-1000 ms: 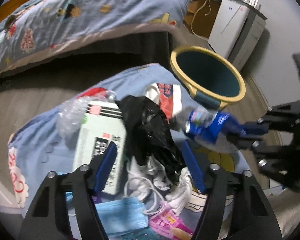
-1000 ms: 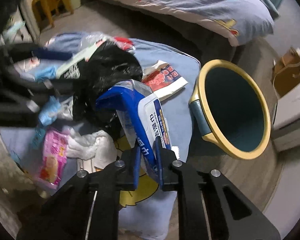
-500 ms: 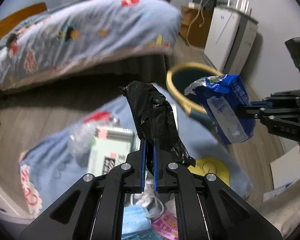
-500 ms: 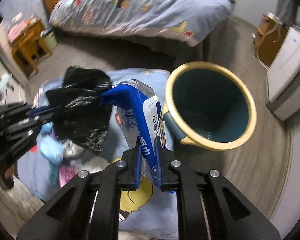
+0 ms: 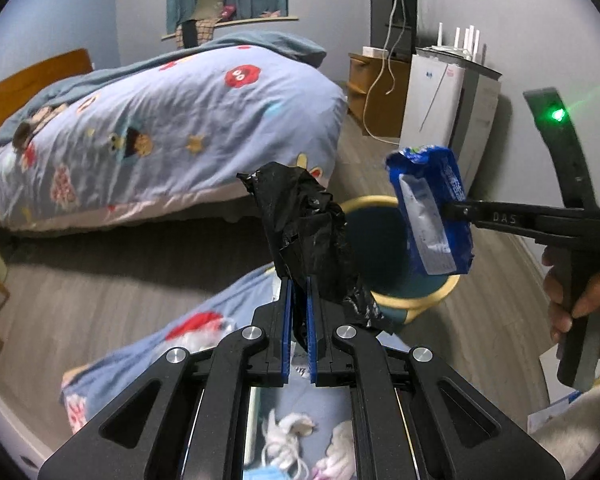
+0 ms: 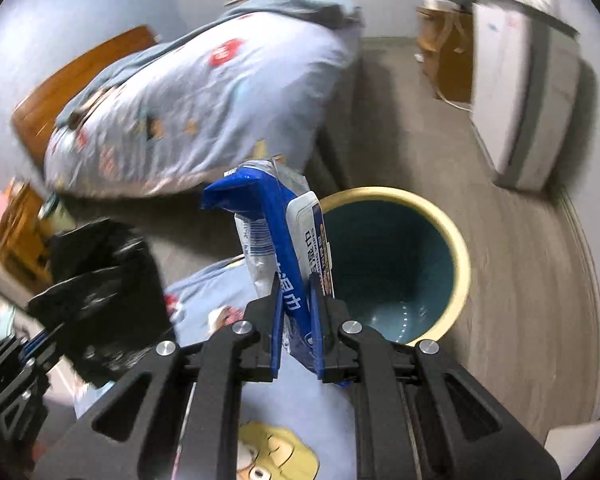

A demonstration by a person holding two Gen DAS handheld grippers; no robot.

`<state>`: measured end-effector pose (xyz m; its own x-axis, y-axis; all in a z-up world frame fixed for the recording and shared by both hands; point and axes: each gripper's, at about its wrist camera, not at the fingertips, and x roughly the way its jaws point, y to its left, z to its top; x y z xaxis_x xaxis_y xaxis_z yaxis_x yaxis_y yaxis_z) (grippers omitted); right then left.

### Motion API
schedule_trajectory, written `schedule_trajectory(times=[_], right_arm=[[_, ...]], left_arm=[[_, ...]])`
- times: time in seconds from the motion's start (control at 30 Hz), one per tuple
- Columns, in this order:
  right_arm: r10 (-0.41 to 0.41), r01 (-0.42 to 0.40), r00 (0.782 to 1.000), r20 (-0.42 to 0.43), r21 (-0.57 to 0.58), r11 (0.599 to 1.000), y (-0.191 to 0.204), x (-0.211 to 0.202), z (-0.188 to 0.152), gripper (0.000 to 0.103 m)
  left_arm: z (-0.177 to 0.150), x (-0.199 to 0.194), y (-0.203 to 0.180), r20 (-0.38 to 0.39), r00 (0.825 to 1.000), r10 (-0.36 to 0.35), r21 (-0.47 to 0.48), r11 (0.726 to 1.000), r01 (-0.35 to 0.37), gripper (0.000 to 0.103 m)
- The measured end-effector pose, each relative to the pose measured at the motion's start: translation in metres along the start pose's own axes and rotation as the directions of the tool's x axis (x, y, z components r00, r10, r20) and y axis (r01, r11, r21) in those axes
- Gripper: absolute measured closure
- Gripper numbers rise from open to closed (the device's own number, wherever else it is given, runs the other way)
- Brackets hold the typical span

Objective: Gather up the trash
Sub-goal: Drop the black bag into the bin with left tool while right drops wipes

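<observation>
While both my claws are clenched on trash, the bin waits just beyond them.

My left claw pinches a crumpled black plastic bag; my right claw grips a blue wipes packet, lifted beside the yellow-rimmed teal bin on the floor. Tissues lie on the blue-clothed surface below; the bed stands behind.

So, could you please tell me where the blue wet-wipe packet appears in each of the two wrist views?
Left wrist: blue wet-wipe packet at right of centre, held out by the right gripper.
Right wrist: packet at centre, standing up between the fingers.
Shared landmark: the yellow-rimmed bin just behind it.
</observation>
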<state>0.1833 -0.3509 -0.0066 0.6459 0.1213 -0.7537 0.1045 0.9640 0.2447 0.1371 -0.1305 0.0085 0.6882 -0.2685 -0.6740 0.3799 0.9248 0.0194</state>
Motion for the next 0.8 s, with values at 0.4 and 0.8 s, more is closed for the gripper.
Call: schedule_trajectory(times=[0.4,0.8], right_arm=[[-0.078,0.071,0.994,0.082,0.083,0.994,-0.071,0.017,0.027,0.092],[-0.07,0.073,0.997,-0.026,0.131,0.989,-0.108,0.063,0.011,0.092]], left_arm=[[0.035,0.072,-0.045,-0.046,0.998,-0.039,0.079,0.996,0.043,0.096],[0.033,0.151,-0.082,-0.12,0.989,-0.085,0.08,0.992,0.095,0.096]])
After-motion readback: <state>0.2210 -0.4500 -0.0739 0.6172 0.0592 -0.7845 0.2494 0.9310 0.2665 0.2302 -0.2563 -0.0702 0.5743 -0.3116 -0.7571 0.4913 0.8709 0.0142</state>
